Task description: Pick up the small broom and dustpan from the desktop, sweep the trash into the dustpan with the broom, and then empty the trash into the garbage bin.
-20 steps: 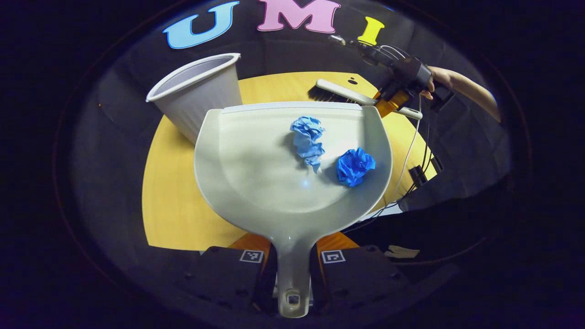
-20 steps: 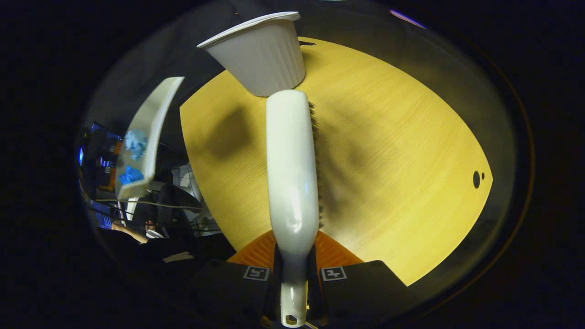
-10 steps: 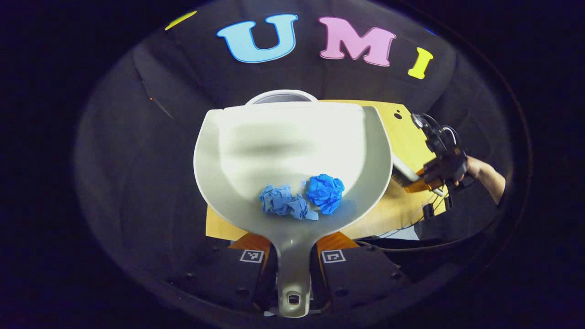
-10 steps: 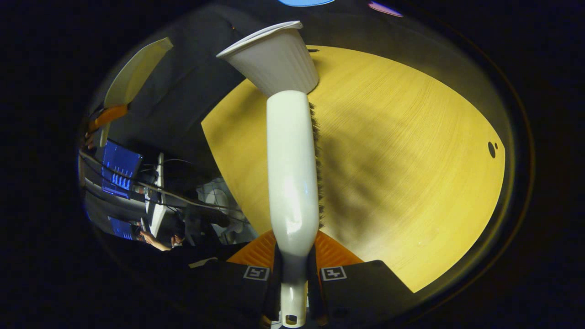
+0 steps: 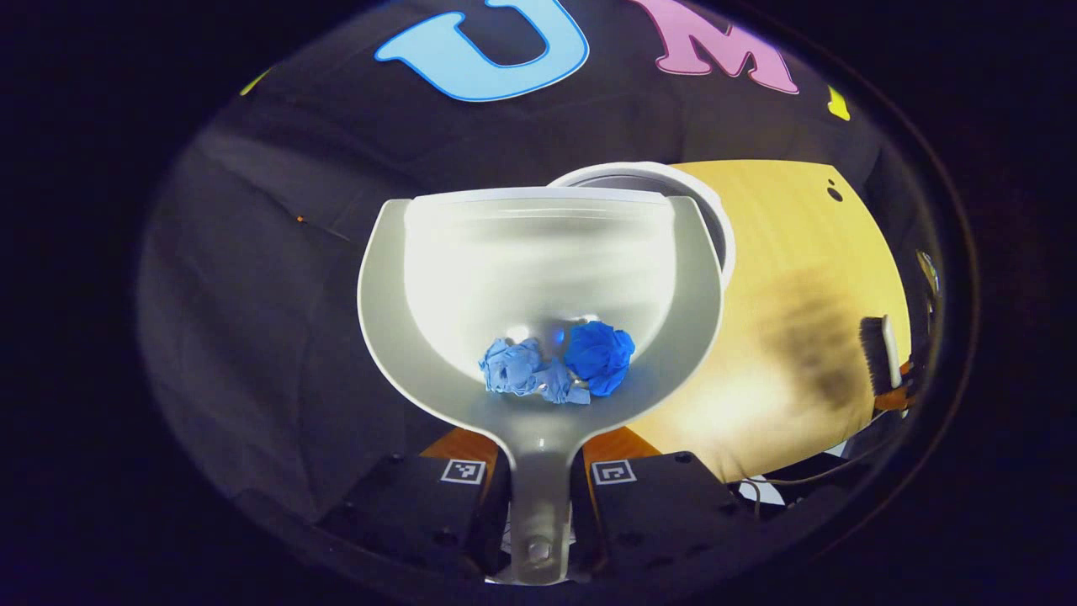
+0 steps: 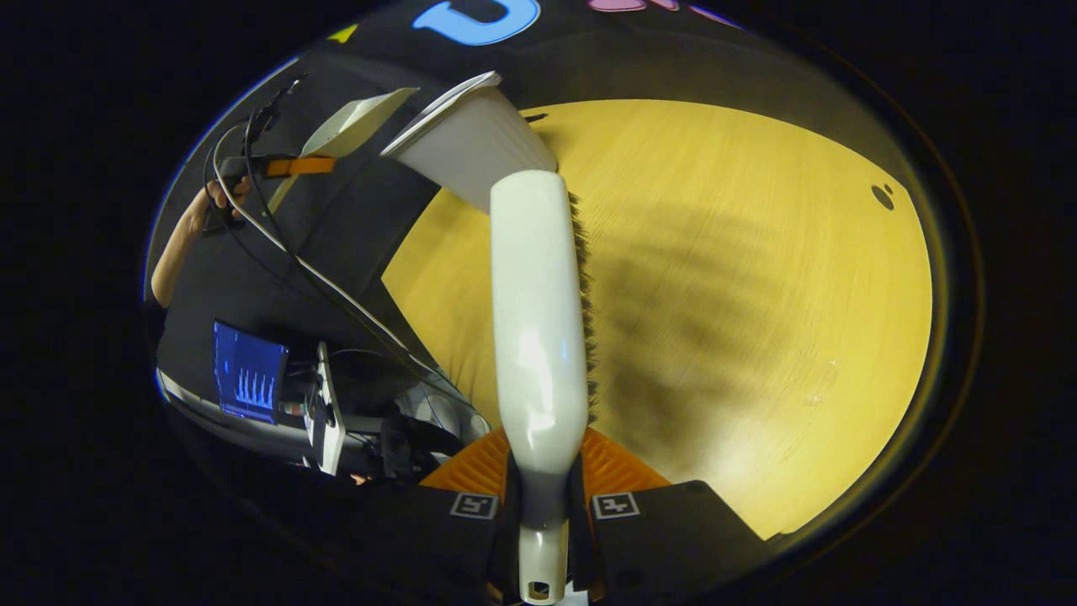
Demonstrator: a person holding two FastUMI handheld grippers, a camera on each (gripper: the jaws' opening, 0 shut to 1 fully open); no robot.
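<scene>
Left gripper (image 5: 538, 480) clamped on the dustpan (image 5: 437, 337) handle, both fingers pressed against its sides, pan held forward and off the desktop (image 5: 799, 252). Two crumpled blue paper balls (image 5: 555, 366) sitting together at the back of the pan, close to the handle neck: lighter one to the left, darker one to the right, touching. Front lip of the pan overlapping the rim of the white garbage bin (image 5: 711, 219), which stands at the desktop's far edge; bin opening partly hidden behind the pan. Right gripper (image 6: 540, 505) closed on the small broom (image 6: 538, 320) handle, jaws tight on both sides, white broom back pointing straight ahead, dark bristles along its right side. Broom held above the yellow desktop, casting a shadow on it, tip near the base of the bin. In the right gripper view, dustpan visible upper left, edge-on and tilted, beside the bin rim, with a hand (image 6: 210, 202) on the left gripper and cables trailing down. In the left gripper view, broom head also visible at far right over the desktop edge. Lit screen (image 6: 246, 370) low left beyond the desk.
</scene>
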